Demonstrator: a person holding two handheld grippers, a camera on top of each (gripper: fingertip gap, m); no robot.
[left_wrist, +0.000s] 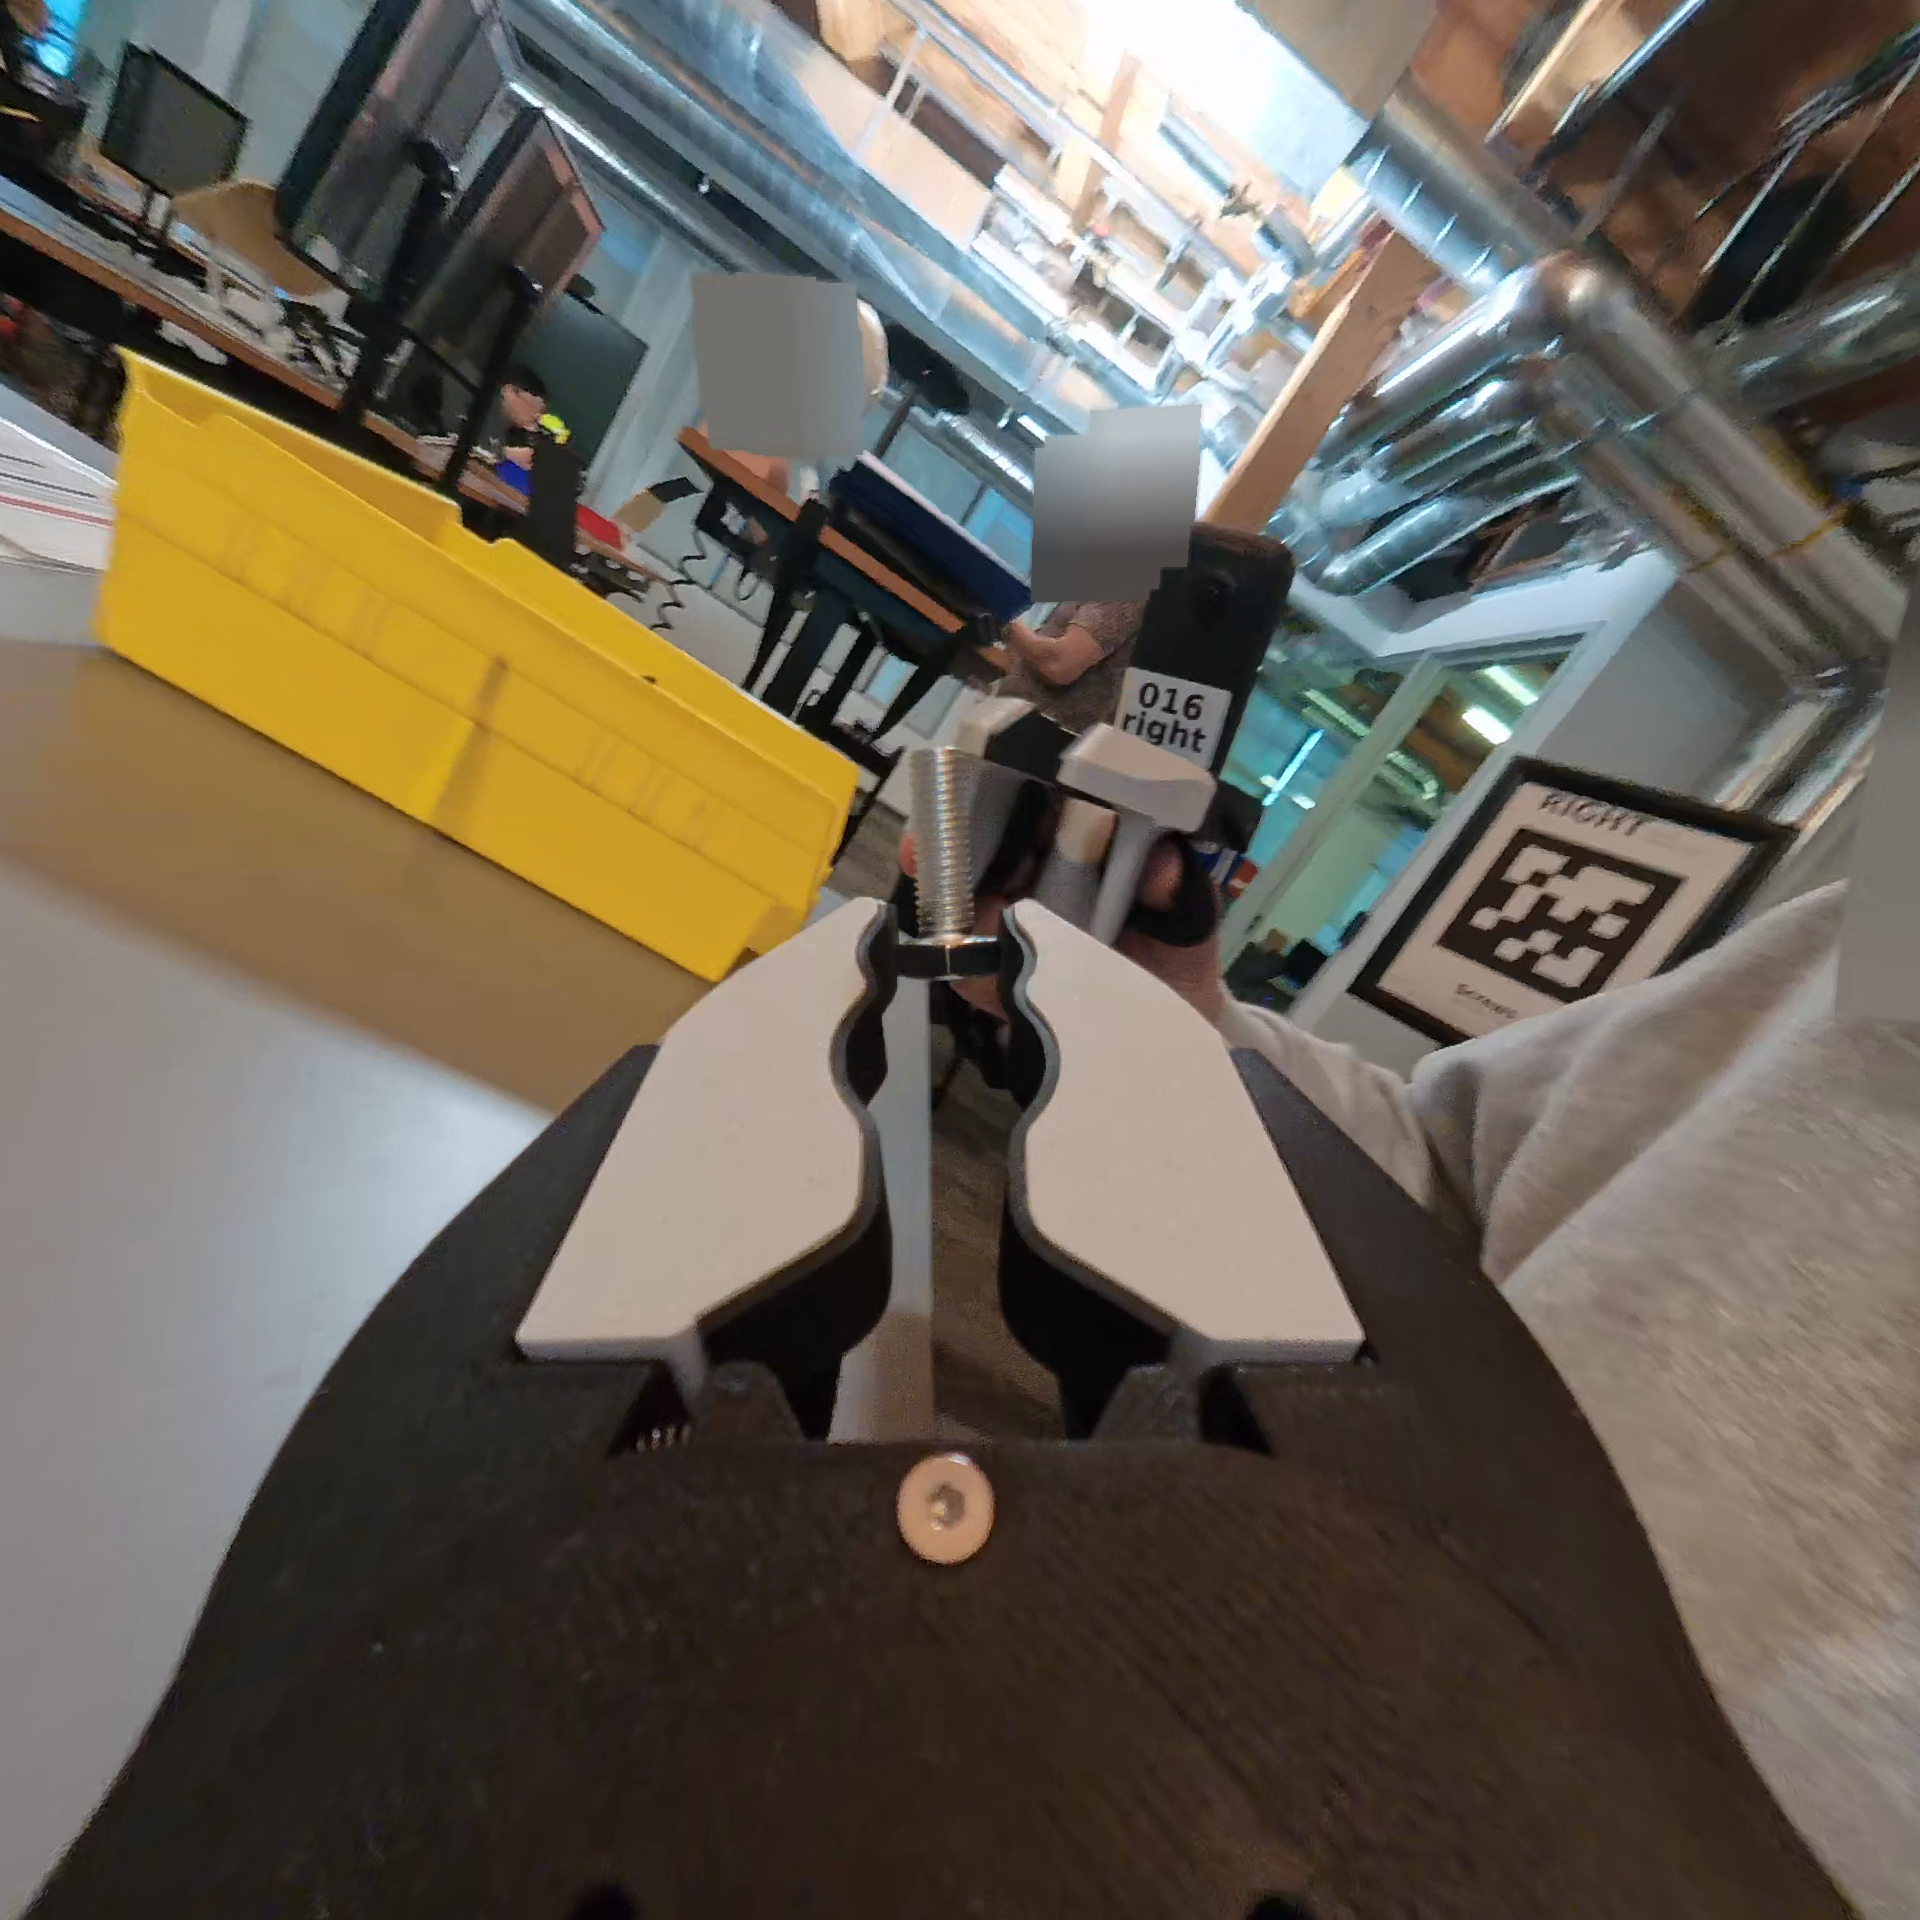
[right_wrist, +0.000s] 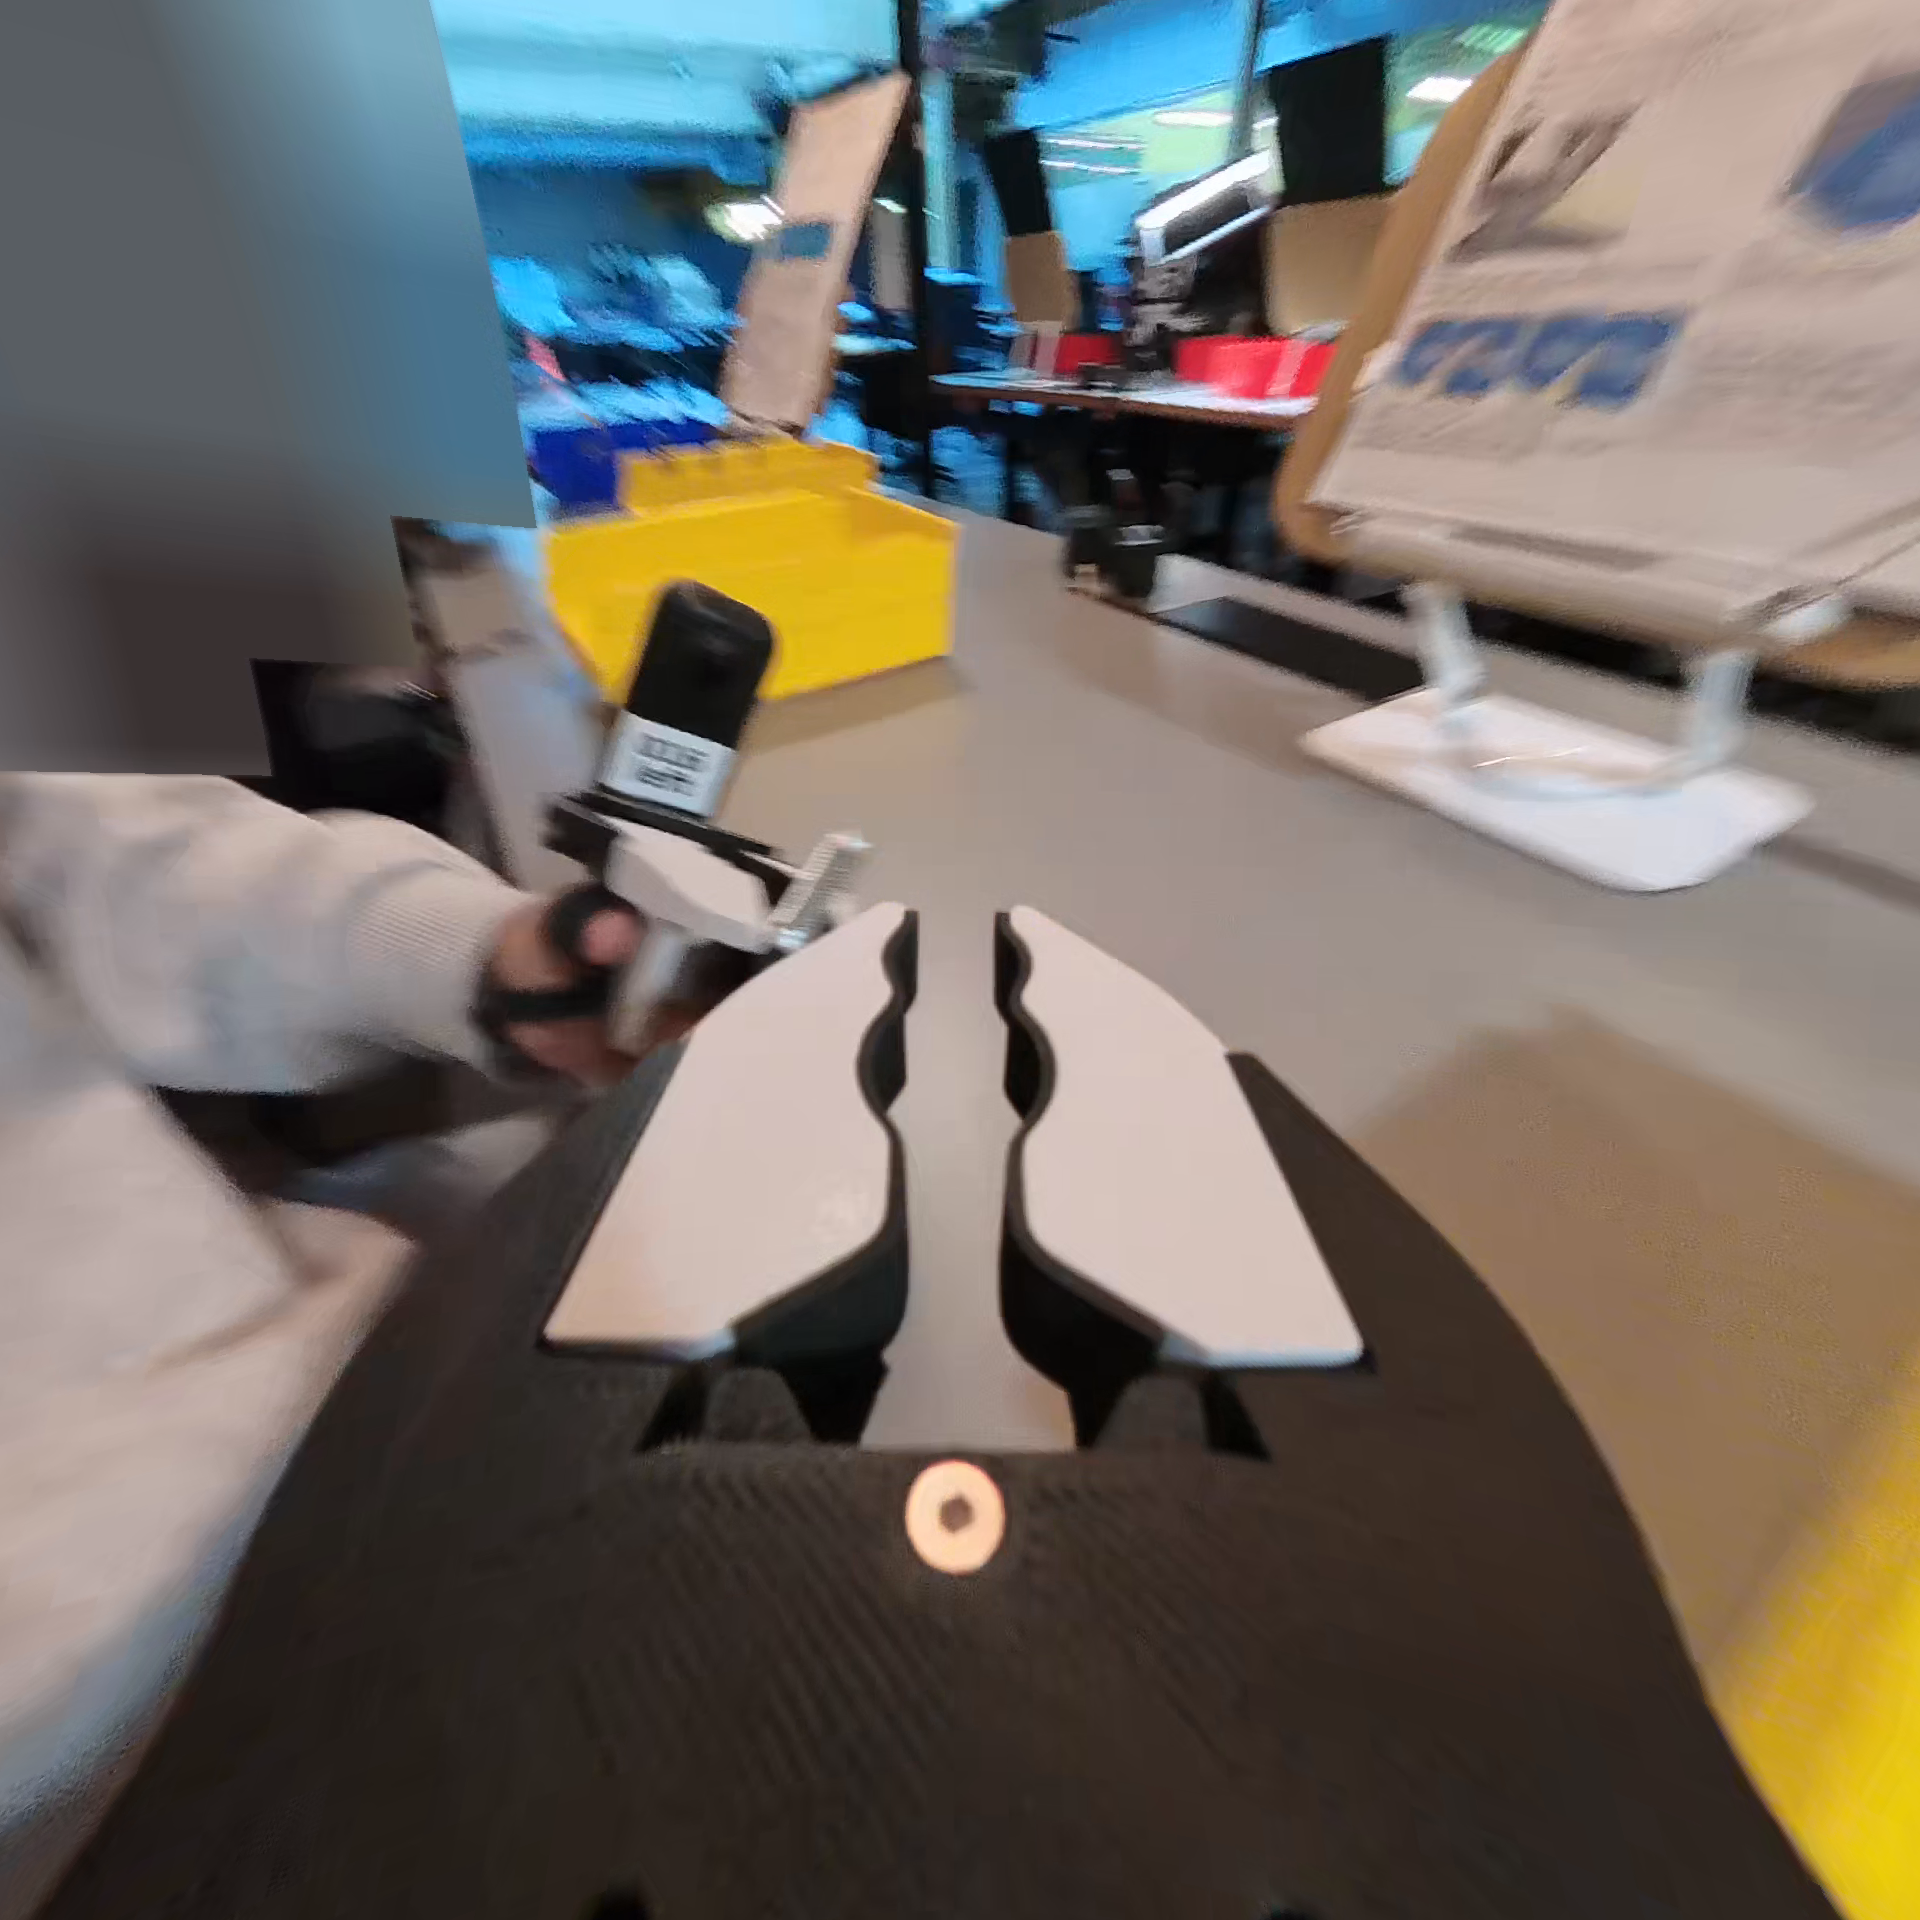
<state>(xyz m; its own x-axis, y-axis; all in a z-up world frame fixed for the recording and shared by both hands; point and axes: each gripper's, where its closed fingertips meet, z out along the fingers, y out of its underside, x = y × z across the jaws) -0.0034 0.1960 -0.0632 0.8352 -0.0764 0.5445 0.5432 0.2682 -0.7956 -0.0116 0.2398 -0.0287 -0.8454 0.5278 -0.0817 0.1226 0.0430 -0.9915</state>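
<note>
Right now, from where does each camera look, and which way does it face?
Left wrist view: sits on the left gripper, shut on a bolt; faces the right gripper and yellow bin; a sleeve shows.
Right wrist view: sits on the open right gripper; faces along the table; a hand shows.
Shared: bolt, bin, table, both grippers.

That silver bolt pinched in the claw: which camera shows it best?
The left wrist view. There the bolt stands sharp and upright, its head pinched between the left claw's tips, threads clear. The right wrist view shows the same bolt only small, blurred and off to the side, beyond the empty right claw.
</note>
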